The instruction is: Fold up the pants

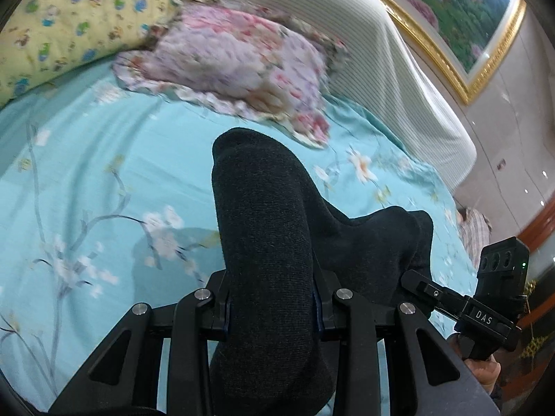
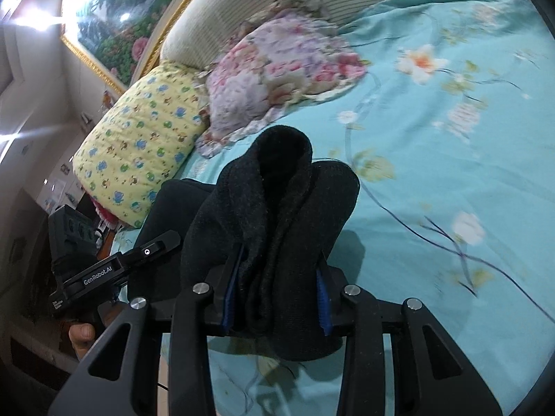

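1. Left wrist view: turquoise floral bed sheet (image 1: 104,173) fills most of the frame, striped padded headboard (image 1: 364,34) behind it, gold-framed painting (image 1: 451,10) on the wall above.
2. Yellow cartoon-print pillow (image 1: 69,24) and pink floral pillow (image 1: 236,62) sit at the head of the bed, well clear of the work.
3. Dark knit pants (image 1: 263,235) are bunched and held up off the sheet, with their shadow on the sheet beneath; one thick fold runs through each claw. Same garment in the right wrist view, pants (image 2: 274,215) doubled into a roll.
4. Left gripper (image 1: 272,308): jaws clamped on the pants, fabric bulging out above and below the pads.
5. Right gripper (image 2: 277,294): jaws clamped on a bundled fold of the pants, blue pads pressed into the cloth either side. It also shows at the right edge of the left wrist view, right gripper (image 1: 421,286), close beside the left one.
6. Person's thumb (image 2: 81,336) shows under the left gripper's handle.
7. Step, my read: both ends gripped, garment lifted, mid-carry for a fold or for laying it out flat. Background blur fits motion.
8. Next move probably calls for spreading the two claws apart to pull the cloth taut, lowering onto bare sheet short of the pillows, then releasing only once it lies flat. Risk: the thick bundle drops crumpled if let go early.
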`<state>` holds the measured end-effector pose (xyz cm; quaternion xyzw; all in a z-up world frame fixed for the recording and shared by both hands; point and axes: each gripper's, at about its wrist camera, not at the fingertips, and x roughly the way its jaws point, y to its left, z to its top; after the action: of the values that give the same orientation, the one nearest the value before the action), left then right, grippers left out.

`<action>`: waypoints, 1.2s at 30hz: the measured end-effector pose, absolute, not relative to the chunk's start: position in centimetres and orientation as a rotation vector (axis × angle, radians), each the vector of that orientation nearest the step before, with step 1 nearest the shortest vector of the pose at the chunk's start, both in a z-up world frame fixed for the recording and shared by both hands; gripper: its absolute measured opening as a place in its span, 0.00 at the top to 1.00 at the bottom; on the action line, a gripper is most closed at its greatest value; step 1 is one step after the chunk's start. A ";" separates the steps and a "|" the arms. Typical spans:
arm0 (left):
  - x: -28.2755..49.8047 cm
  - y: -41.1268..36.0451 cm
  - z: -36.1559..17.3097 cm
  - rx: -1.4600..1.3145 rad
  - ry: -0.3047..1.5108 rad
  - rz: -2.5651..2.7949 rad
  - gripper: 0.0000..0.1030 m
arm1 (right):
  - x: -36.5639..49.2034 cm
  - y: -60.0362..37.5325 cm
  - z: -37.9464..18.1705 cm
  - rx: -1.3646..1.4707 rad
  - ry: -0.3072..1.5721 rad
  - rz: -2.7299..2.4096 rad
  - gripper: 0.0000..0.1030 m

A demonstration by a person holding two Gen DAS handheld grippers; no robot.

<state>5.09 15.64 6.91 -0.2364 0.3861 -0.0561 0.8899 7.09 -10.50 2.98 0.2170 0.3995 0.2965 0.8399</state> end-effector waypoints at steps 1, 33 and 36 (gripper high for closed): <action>5.1 16.1 7.0 -0.494 0.798 -0.107 0.68 | 7.4 -9.9 3.1 0.453 0.845 0.636 0.63; 8.6 23.1 4.3 -0.497 0.806 0.048 0.67 | 16.6 -0.8 1.6 0.368 0.921 0.727 0.62; 8.7 23.2 3.6 -0.498 0.821 0.062 0.62 | 16.9 -1.0 1.2 0.377 0.930 0.727 0.60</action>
<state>8.74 23.25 3.65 -0.2393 0.3950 0.0296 0.8865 16.89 -1.05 1.16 0.1769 0.4360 0.3406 0.8140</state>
